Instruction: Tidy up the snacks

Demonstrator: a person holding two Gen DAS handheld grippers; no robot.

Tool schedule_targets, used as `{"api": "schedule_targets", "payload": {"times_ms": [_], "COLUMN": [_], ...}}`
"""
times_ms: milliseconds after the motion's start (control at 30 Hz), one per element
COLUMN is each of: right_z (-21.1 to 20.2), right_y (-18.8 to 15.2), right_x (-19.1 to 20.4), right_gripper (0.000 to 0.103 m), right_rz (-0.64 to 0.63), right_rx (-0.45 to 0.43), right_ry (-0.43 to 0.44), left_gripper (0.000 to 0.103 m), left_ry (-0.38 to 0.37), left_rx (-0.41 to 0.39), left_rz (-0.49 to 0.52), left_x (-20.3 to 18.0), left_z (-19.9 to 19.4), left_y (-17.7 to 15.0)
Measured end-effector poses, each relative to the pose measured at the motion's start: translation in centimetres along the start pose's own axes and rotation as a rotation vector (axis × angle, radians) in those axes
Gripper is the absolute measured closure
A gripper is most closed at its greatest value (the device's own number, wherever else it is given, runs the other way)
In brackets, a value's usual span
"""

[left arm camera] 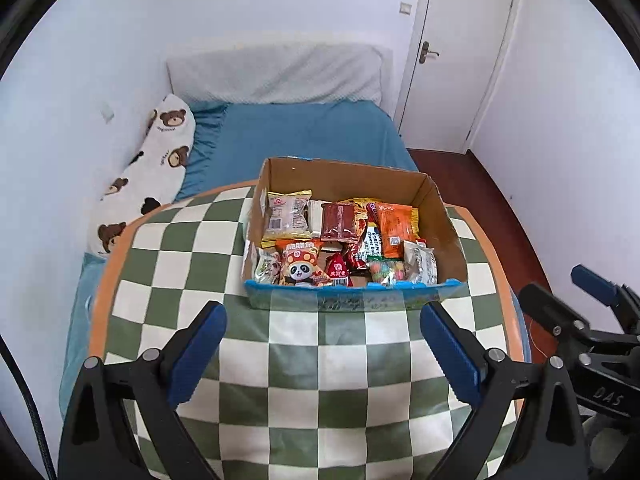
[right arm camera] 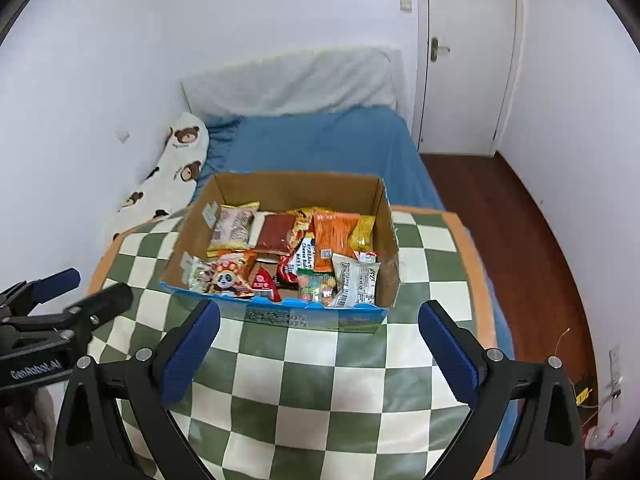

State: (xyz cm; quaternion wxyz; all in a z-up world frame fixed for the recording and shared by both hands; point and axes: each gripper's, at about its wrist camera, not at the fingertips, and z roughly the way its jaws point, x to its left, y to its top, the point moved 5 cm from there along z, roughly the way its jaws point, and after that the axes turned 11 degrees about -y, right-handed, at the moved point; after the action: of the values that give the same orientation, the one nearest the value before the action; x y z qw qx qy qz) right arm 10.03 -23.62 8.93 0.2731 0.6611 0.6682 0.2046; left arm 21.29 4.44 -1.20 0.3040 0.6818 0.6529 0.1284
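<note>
Both grippers, left gripper [left arm camera: 322,344] and right gripper [right arm camera: 320,340], hover with jaws wide and empty over the near desk [left arm camera: 280,360]. Farther off, the cardboard box [left arm camera: 344,180] holds all visible snacks [left arm camera: 340,240]; sorting looks finished.

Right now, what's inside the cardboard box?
The cardboard box holds loose snack packets, among them a panda packet and an orange packet. Packets overlap, so anything beneath them is hidden.

— What carries it all?
— A round table [left arm camera: 304,380] under a green-and-cream checked cloth [right arm camera: 320,392], orange rim showing.
— And directly on it?
— One open cardboard box [left arm camera: 444,220], near the far edge.
</note>
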Motion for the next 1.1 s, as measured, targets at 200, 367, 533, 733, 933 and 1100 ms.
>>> {"api": "schedule_targets", "payload": {"times_ms": [200,367,533,733,933,1100], "right_z": [-4.8,-7.7,-9.6,-10.6,-10.3,-9.0], "right_y": [-0.8,-1.6,-2.2,-2.6,-2.3,-1.9], "right_x": [-0.3,-0.4,-0.3,-0.4,-0.6,-1.2], "right_gripper": [0.001,0.0,0.0,0.0,0.0,0.0], "right_rz": [0.0,0.0,-0.005,-0.005,0.005,0.031], "right_rx": [-0.061,-0.096,-0.116,-0.125,-0.139,-0.134], "right_ry": [-0.012,-0.022,-0.025,-0.028,-0.043,-0.061], "left_gripper": [0.004,0.004,0.004,0.004,0.004,0.004], "left_ry": [0.037,0.052,0.052,0.06,0.067,0.09], "left_rx": [-0.03,-0.053,-0.071,-0.098,-0.099,-0.106], "left_rz": [0.027,0.035,0.032,0.044,0.04,0.039], "left_x": [-0.9,-1.4,-1.6,-2.1,-2.0,-1.6], "left_z": [-3.2,-5.1,-6.4,-7.2,-6.5,-5.1], "left_y": [-1.7,-2.6,-3.1,-2.9,-2.5,-1.9]}}
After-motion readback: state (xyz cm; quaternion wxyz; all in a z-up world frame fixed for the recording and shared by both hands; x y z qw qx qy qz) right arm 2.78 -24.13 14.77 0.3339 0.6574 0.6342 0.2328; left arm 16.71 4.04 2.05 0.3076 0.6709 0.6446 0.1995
